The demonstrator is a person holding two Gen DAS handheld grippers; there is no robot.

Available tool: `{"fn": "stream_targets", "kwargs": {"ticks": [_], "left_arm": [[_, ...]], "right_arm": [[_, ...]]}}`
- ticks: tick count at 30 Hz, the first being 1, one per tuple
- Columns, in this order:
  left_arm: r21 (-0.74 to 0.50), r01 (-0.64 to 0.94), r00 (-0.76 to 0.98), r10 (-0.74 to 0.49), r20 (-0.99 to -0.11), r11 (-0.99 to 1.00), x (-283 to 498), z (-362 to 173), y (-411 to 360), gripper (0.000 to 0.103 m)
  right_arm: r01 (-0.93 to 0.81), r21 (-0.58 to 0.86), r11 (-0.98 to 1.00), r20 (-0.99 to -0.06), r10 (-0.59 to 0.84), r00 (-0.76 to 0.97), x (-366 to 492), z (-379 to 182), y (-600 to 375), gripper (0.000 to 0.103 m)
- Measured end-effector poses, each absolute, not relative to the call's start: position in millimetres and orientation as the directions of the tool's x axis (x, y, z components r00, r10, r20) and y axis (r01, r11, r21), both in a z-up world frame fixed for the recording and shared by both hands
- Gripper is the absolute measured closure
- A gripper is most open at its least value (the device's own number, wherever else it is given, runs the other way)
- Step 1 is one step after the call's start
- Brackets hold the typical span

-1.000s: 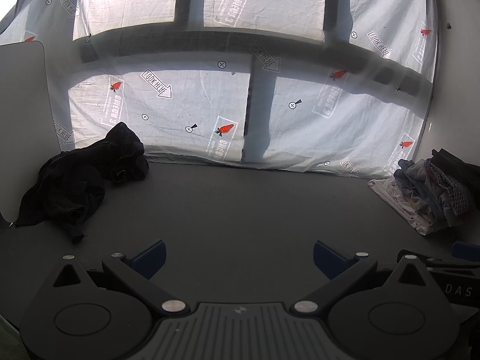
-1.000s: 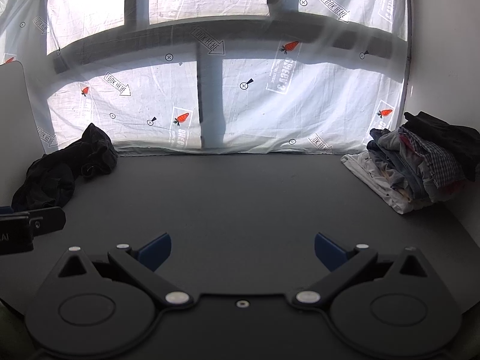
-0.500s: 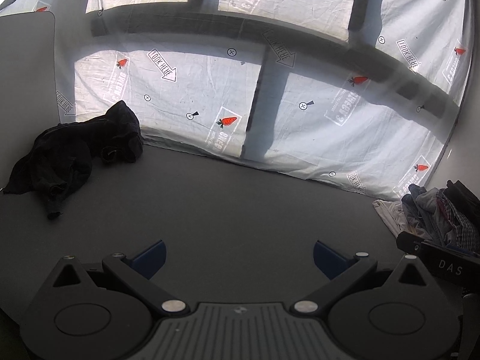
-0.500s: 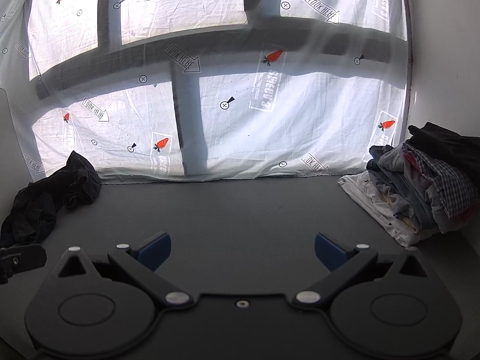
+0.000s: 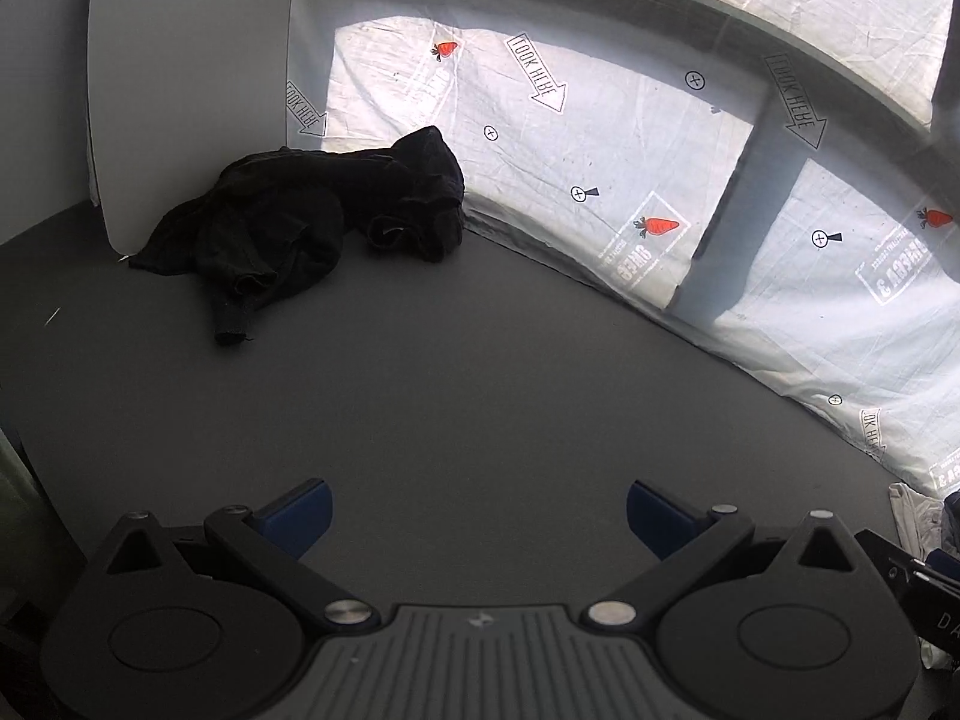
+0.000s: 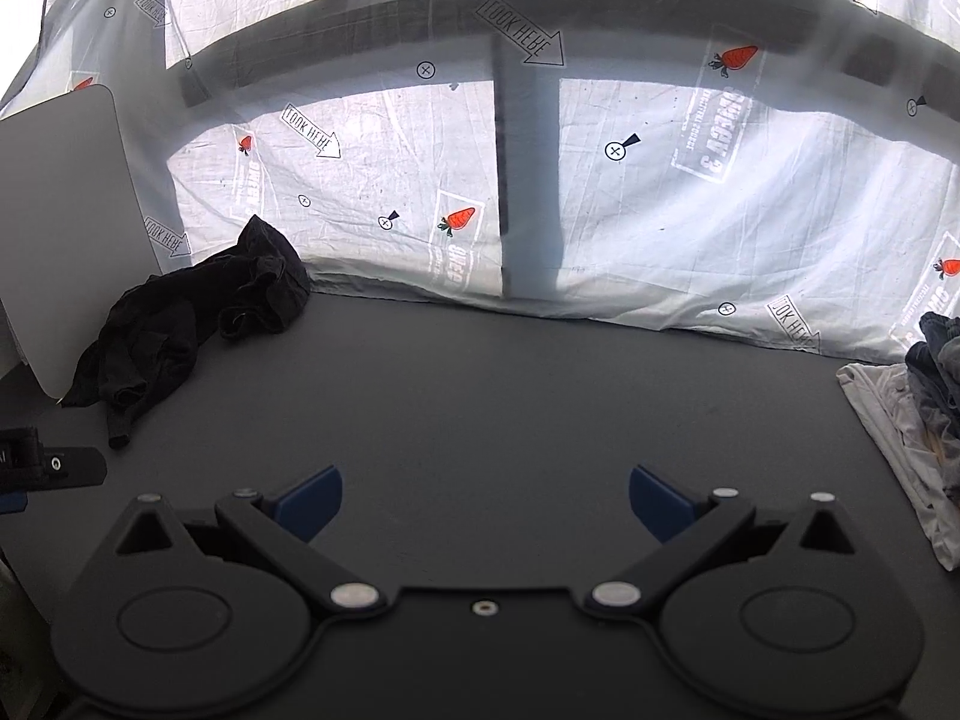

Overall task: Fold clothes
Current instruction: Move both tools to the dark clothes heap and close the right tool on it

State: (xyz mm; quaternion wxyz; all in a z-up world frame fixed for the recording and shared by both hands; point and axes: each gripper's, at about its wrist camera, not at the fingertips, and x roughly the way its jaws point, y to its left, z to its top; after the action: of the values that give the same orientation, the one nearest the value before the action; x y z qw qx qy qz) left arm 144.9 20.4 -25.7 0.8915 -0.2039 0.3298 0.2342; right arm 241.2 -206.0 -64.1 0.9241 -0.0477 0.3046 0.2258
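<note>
Both tools are hovering empty over the bare middle of the dark desk [image 6: 510, 396], so the step in hand looks like reaching for the next piece to fold. The left hand-held gripper [image 5: 478, 510] is showing its blue pads spread wide apart, and it is facing the crumpled black garment [image 5: 300, 222] lying at the far left against a white board [image 5: 186, 60]. The right hand-held gripper [image 6: 486, 501] is also gaping, with nothing between its pads. A pile of clothes [image 6: 912, 420] is sitting at the right edge. Next, the left tool probably needs to close in on the garment's near hem and pinch one layer
</note>
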Motion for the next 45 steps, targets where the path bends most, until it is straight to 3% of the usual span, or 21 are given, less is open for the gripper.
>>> {"fn": "stream_targets", "kwargs": {"ticks": [8, 16, 23, 26, 29, 35, 38, 41, 43, 44, 45], "left_arm": [[-0.22, -0.585, 0.647, 0.286, -0.707, 0.78, 193, -38, 131, 0.0], [-0.227, -0.617, 0.619, 0.286, -0.732, 0.753, 253, -70, 259, 0.0], [-0.287, -0.726, 0.56, 0.294, -0.774, 0.625, 290, -117, 388, 0.0], [-0.302, -0.77, 0.533, 0.307, -0.788, 0.562, 301, -136, 441, 0.0], [-0.296, -0.806, 0.511, 0.349, -0.786, 0.513, 304, -151, 482, 0.0], [-0.303, -0.836, 0.486, 0.361, -0.796, 0.458, 307, -175, 533, 0.001], [-0.294, -0.842, 0.476, 0.366, -0.8, 0.453, 308, -182, 540, 0.001], [-0.293, -0.847, 0.469, 0.365, -0.804, 0.443, 308, -186, 542, 0.001], [-0.305, -0.851, 0.467, 0.351, -0.811, 0.428, 308, -190, 543, 0.001], [-0.311, -0.852, 0.467, 0.344, -0.815, 0.421, 308, -190, 543, 0.001], [-0.315, -0.854, 0.467, 0.339, -0.817, 0.415, 308, -190, 542, 0.001]], "right_arm": [[-0.42, 0.013, 0.907, -0.597, 0.344, 0.725, 291, -75, -112, 0.0], [-0.428, -0.087, 0.9, -0.535, 0.32, 0.782, 348, -83, 8, 0.002], [-0.487, -0.074, 0.87, -0.571, 0.363, 0.736, 423, -106, 117, 0.015], [-0.515, -0.096, 0.851, -0.597, 0.365, 0.714, 455, -120, 166, 0.028], [-0.56, -0.09, 0.823, -0.603, 0.402, 0.689, 484, -132, 214, 0.034], [-0.662, -0.04, 0.748, -0.572, 0.526, 0.629, 534, -152, 314, 0.058], [-0.669, -0.057, 0.741, -0.555, 0.534, 0.638, 546, -161, 351, 0.057], [-0.665, -0.108, 0.739, -0.565, 0.505, 0.653, 559, -178, 383, 0.046], [-0.669, -0.176, 0.722, -0.589, 0.468, 0.659, 567, -192, 403, 0.046], [-0.676, -0.225, 0.702, -0.616, 0.435, 0.657, 571, -200, 412, 0.048], [-0.691, -0.27, 0.67, -0.646, 0.406, 0.647, 575, -208, 419, 0.059]]}}
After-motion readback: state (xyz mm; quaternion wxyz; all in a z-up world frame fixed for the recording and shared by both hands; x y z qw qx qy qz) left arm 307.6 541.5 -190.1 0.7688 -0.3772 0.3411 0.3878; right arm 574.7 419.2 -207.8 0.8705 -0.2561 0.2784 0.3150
